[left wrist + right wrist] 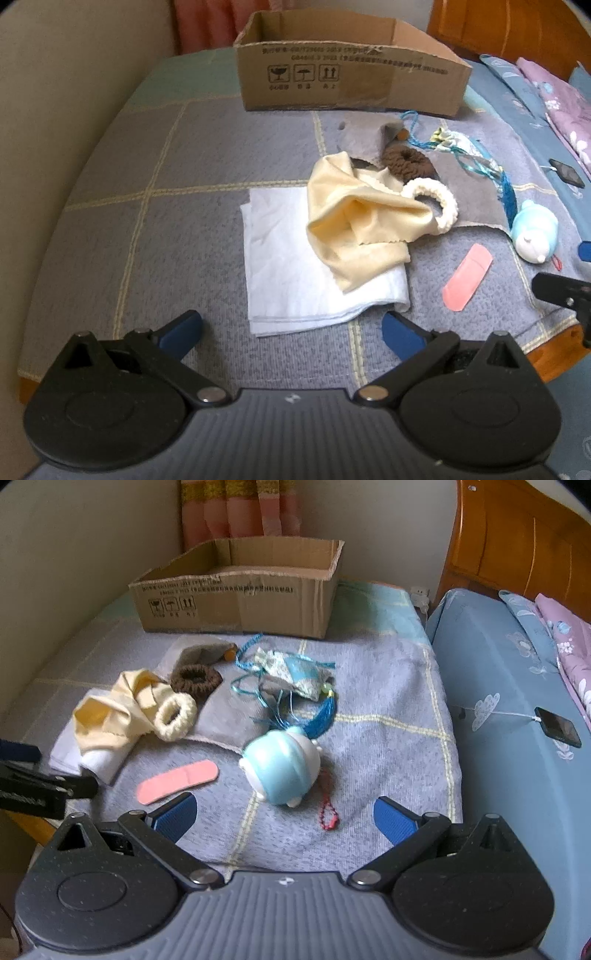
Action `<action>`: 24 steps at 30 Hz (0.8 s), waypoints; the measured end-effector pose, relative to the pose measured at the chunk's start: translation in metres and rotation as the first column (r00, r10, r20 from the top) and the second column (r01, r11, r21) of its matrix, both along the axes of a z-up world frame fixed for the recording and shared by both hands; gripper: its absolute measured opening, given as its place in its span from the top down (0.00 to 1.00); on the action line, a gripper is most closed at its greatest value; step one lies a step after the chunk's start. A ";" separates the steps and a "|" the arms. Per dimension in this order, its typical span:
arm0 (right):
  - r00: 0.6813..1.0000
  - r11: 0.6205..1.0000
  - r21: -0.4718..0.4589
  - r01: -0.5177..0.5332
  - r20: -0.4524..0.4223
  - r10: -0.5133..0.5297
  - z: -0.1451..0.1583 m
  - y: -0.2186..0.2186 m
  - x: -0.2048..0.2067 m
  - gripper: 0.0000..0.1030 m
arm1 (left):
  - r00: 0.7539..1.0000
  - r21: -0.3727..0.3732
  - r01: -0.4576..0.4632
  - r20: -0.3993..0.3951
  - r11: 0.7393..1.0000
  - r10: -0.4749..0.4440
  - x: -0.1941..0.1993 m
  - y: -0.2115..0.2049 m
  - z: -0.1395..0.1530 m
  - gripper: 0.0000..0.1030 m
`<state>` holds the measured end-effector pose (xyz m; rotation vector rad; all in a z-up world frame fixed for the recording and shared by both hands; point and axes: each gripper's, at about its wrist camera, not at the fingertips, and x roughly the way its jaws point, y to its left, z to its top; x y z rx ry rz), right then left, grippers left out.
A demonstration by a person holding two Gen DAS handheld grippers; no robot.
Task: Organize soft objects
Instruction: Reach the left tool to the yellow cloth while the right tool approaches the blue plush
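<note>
Soft things lie on a grey checked mat (184, 240). A cream cloth (354, 229) lies crumpled on a folded white cloth (295, 280), with a cream scrunchie (436, 203) and a brown scrunchie (406, 162) beside it. My left gripper (295, 332) is open and empty, just short of the white cloth. My right gripper (284, 816) is open and empty, just short of a blue-and-white plush toy (280, 764). A pink plaster-shaped piece (177, 781), a tasselled sachet (295, 672) and a grey cloth (229, 716) lie near it. An open cardboard box (240, 602) stands at the back.
A wall runs along the left. A blue bed cover (517, 720) with a phone (557, 725) on a cable lies to the right, under a wooden headboard (517, 542). A floral pillow (554, 96) lies at far right. A red bead chain (328, 812) hangs from the plush toy.
</note>
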<state>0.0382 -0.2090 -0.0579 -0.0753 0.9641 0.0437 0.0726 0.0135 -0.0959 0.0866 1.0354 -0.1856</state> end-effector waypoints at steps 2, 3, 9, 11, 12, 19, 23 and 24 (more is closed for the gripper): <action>1.000 1.000 0.011 -0.001 -0.009 0.001 -0.006 -0.003 0.001 0.00 | 1.000 -0.004 0.014 0.014 1.000 -0.014 -0.001 0.002 -0.001 0.00; 1.000 1.000 0.016 -0.002 -0.013 0.002 -0.008 -0.004 0.002 0.00 | 1.000 -0.005 0.018 0.023 1.000 -0.017 -0.002 0.002 -0.001 0.00; 1.000 1.000 0.012 -0.013 -0.026 0.013 -0.021 -0.005 0.006 0.00 | 0.991 -0.021 0.050 0.125 0.999 -0.047 -0.019 0.007 -0.005 0.00; 1.000 1.000 -0.003 -0.015 -0.026 0.015 -0.024 -0.005 0.008 0.00 | 0.990 -0.012 0.081 0.118 0.997 -0.079 -0.018 0.006 -0.002 0.01; 1.000 1.000 -0.013 -0.020 -0.022 0.020 -0.025 -0.005 0.008 0.00 | 0.988 0.000 0.100 0.122 0.995 -0.099 -0.018 0.005 0.000 0.01; 0.999 0.999 -0.015 -0.039 0.006 0.039 -0.027 -0.008 0.007 0.00 | 0.961 -0.012 0.169 0.226 0.986 -0.162 -0.011 -0.002 0.021 0.01; 0.999 0.999 -0.016 -0.046 0.014 0.046 -0.028 -0.008 0.006 0.00 | 0.956 -0.029 0.195 0.228 0.980 -0.183 0.005 -0.011 0.021 0.03; 0.999 0.999 -0.015 -0.048 0.016 0.048 -0.028 -0.008 0.006 0.00 | 0.956 -0.034 0.199 0.227 0.979 -0.186 0.010 -0.013 0.021 0.03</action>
